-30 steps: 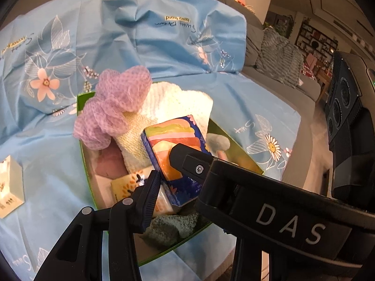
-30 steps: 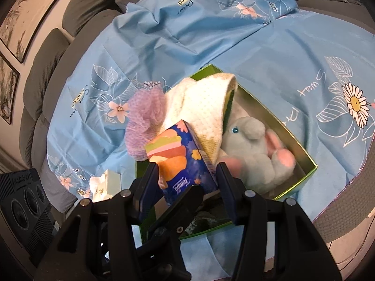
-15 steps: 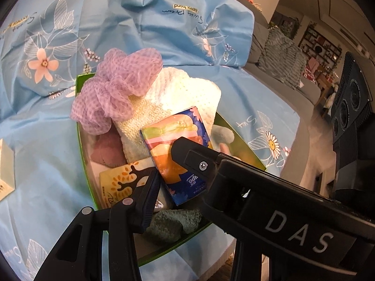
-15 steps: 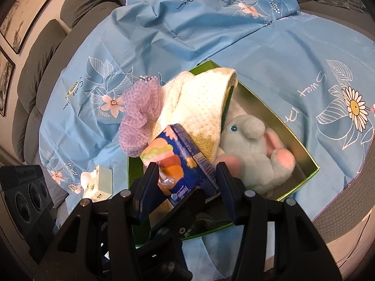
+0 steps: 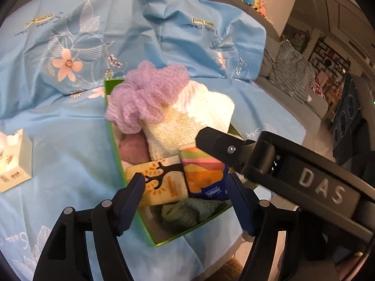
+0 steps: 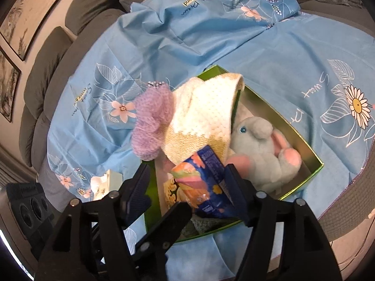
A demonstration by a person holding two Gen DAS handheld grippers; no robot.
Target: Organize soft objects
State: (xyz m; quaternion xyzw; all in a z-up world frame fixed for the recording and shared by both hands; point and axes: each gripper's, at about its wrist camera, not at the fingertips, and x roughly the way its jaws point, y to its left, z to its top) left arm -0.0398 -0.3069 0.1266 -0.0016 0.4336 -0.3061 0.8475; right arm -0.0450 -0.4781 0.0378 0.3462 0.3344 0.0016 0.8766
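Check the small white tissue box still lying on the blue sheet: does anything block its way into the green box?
The green box is crowded: purple mesh pouf, cream knitted cloth, tissue packs and plush elephant fill it. Between the white tissue box and the rim lies bare sheet.

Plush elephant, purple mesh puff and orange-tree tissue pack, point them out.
Plush elephant (image 6: 264, 149): right wrist view, its body.
Mesh puff (image 5: 145, 98): left wrist view, its middle.
Tissue pack (image 5: 164, 182): left wrist view, its front.

I am seeing the box (image 5: 112, 140) sitting on the sheet (image 5: 70, 140), with the mesh puff (image 5: 145, 98) lying on the towel (image 5: 187, 126) inside, two tissue packs (image 5: 201, 175) before them, and the plush toy (image 6: 262, 152) lying right.
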